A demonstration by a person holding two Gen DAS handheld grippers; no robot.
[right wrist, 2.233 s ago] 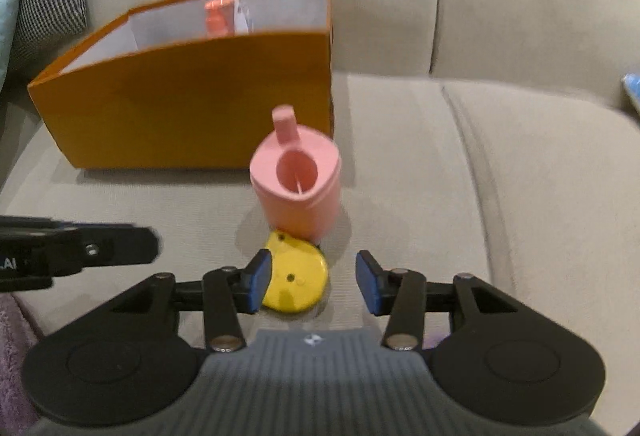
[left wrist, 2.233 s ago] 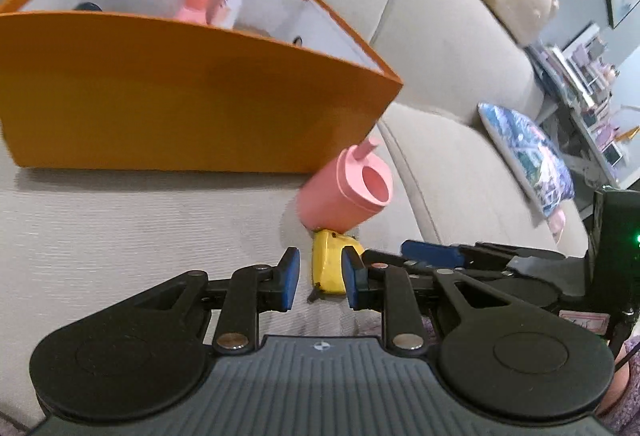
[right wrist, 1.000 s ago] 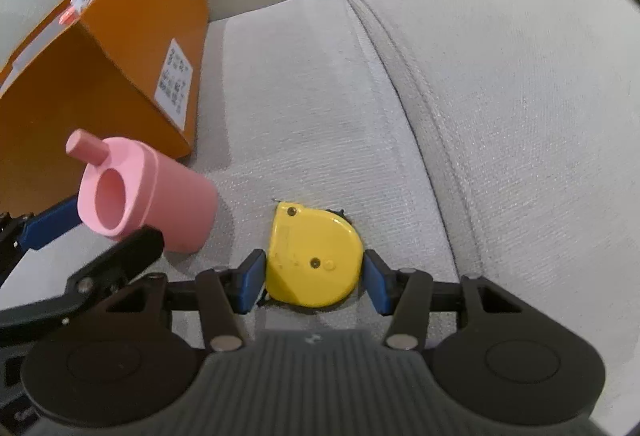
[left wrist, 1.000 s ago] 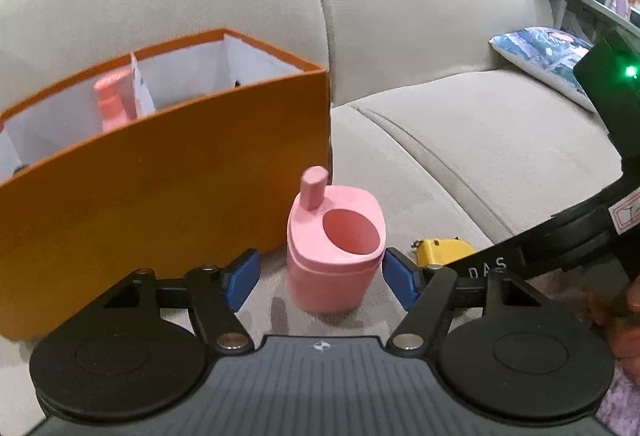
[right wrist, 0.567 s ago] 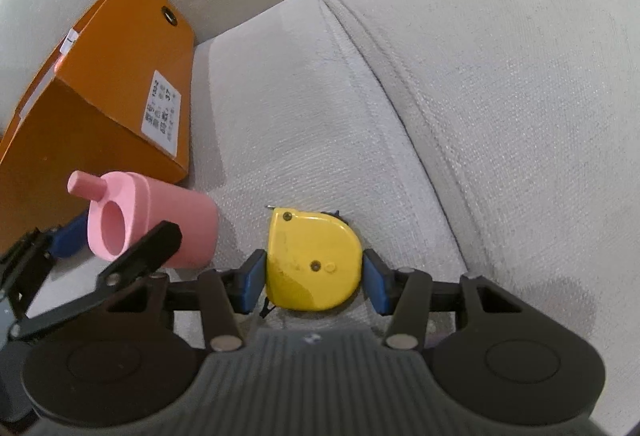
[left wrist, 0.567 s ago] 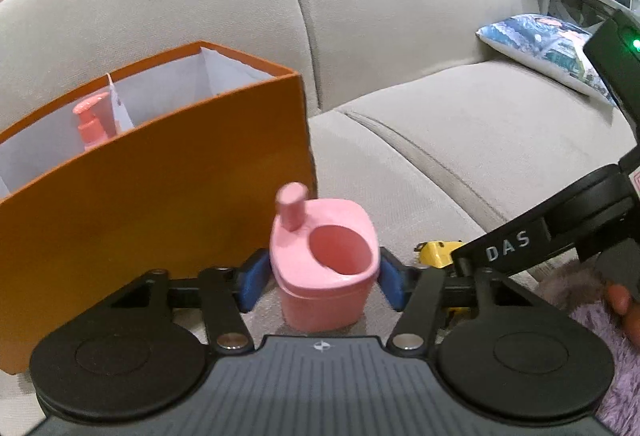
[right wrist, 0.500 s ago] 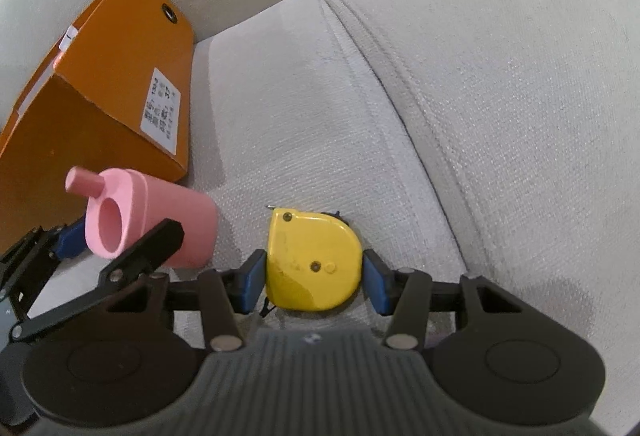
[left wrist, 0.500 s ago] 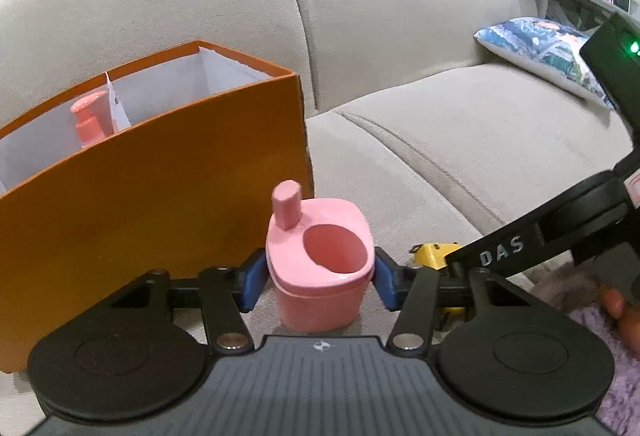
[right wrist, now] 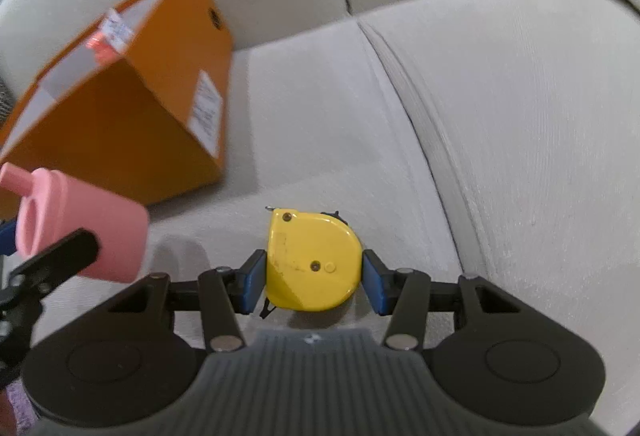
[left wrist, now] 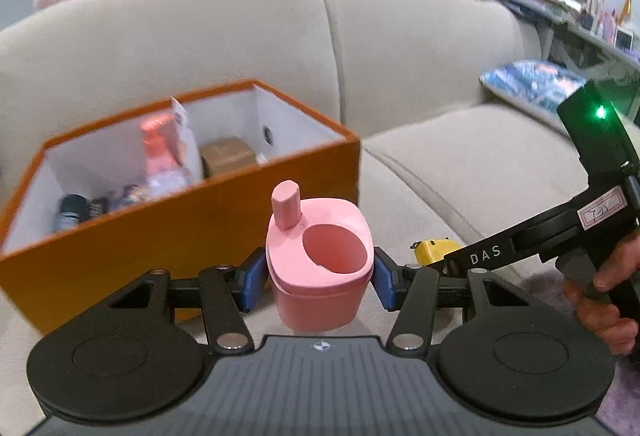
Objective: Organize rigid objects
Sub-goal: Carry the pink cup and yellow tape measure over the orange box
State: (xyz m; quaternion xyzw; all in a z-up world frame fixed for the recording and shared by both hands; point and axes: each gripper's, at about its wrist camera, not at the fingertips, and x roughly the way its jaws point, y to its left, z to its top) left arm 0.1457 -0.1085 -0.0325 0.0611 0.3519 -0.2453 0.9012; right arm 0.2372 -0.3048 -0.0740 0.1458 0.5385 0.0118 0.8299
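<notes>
Item: pink plastic cup with a stubby spout, upright, mouth up. Held in the left gripper; jaws spread about the cup's width, both blue pads pressed to its sides, pinching it. In the right wrist view the cup hangs clear of the cushion, its shadow below it, in front of the box corner.

Item: yellow D-shaped tape measure, flat side up, between the jaws of the right gripper. Jaws spread to the case's width, one blue pad at each edge (left pad touching; whether the right pad touches cannot be told). Whether it rests on the cushion or is lifted cannot be told. From the left wrist view only a corner shows behind the right gripper's arm.

Item: open orange cardboard box with white lining, standing on the seat just behind the cup. Contents: a pink pump bottle, a brown carton, dark small items (blurred).

Support: beige fabric sofa.
</notes>
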